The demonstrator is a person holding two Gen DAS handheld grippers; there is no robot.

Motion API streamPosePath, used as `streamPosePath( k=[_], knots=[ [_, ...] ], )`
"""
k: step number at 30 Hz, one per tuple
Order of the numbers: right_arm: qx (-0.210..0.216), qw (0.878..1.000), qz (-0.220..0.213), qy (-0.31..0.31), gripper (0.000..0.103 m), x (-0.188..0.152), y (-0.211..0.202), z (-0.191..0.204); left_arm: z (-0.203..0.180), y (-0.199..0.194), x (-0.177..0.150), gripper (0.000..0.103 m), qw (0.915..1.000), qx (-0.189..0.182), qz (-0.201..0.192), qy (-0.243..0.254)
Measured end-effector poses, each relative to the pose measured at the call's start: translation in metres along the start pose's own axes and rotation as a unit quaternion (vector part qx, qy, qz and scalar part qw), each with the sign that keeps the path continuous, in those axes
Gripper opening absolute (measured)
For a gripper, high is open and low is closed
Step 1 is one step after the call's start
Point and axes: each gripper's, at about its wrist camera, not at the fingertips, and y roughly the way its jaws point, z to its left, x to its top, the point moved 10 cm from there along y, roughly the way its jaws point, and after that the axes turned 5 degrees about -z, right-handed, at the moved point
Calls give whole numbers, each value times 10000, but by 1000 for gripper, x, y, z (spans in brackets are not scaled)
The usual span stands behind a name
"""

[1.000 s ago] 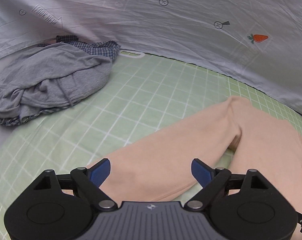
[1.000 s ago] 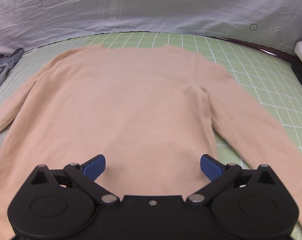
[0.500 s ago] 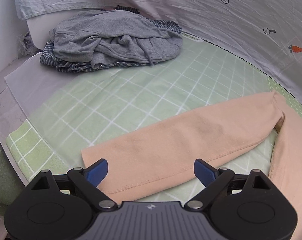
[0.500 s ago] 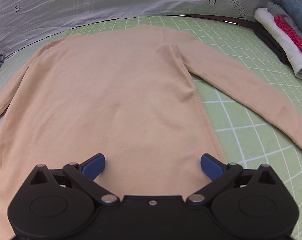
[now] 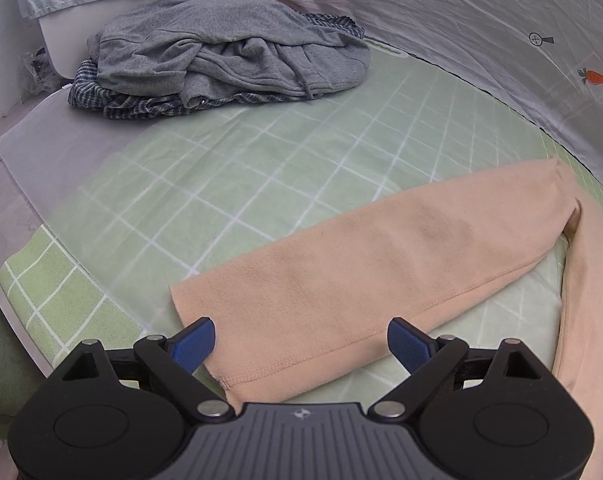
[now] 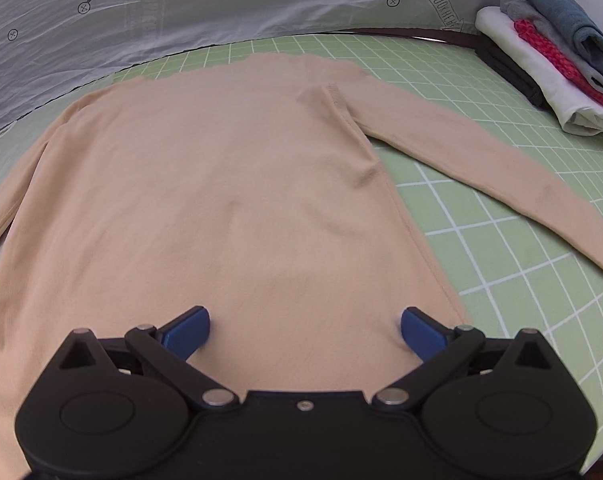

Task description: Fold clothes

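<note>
A peach long-sleeved top (image 6: 237, 184) lies flat on the green checked mat (image 6: 501, 240), both sleeves spread out. In the left wrist view its left sleeve (image 5: 381, 260) runs diagonally, cuff end nearest me. My left gripper (image 5: 301, 344) hangs open over that cuff, blue fingertips to either side of it. My right gripper (image 6: 305, 330) is open above the lower body of the top, near its right side seam. The right sleeve (image 6: 481, 160) stretches away to the right. Neither gripper holds cloth.
A heap of grey and checked clothes (image 5: 221, 64) sits at the far left of the mat. A stack of folded clothes (image 6: 553, 60) lies at the far right. A pale printed sheet (image 6: 181, 12) rises behind. The mat's left edge (image 5: 29, 280) is close.
My left gripper has swung left and back along the sleeve to its cuff. The right gripper's view has turned right, bringing the folded stack and right sleeve into sight.
</note>
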Motion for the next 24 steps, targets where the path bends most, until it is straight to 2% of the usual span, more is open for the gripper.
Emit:
streamPosePath(
  k=[5, 8, 10, 14, 17, 19, 21, 24],
  knots=[
    [-36, 10000, 39, 31, 103, 0, 0, 1, -9, 5, 0, 93, 9994, 45, 33, 354],
    [-43, 10000, 55, 37, 103, 0, 0, 1, -14, 5, -1, 87, 9981, 109, 34, 604],
    [-46, 10000, 48, 45, 103, -1, 0, 1, -19, 5, -2, 79, 9965, 162, -13, 816],
    [-45, 10000, 28, 44, 103, -2, 0, 1, -26, 3, 0, 63, 9957, 58, -60, 920],
    [-36, 10000, 32, 40, 103, -2, 0, 1, -32, 2, 2, 44, 9952, -1, -61, 977],
    [-26, 10000, 21, 34, 103, -2, 0, 1, -38, 1, 4, 22, 9954, -102, -48, 948],
    [-9, 10000, 24, 22, 103, -1, 1, 1, -44, 2, 5, 9, 9963, -259, 33, 816],
    [27, 10000, 68, -1, 103, 0, 1, 0, -58, -3, 11, 9, 9965, -605, 70, 567]
  ],
)
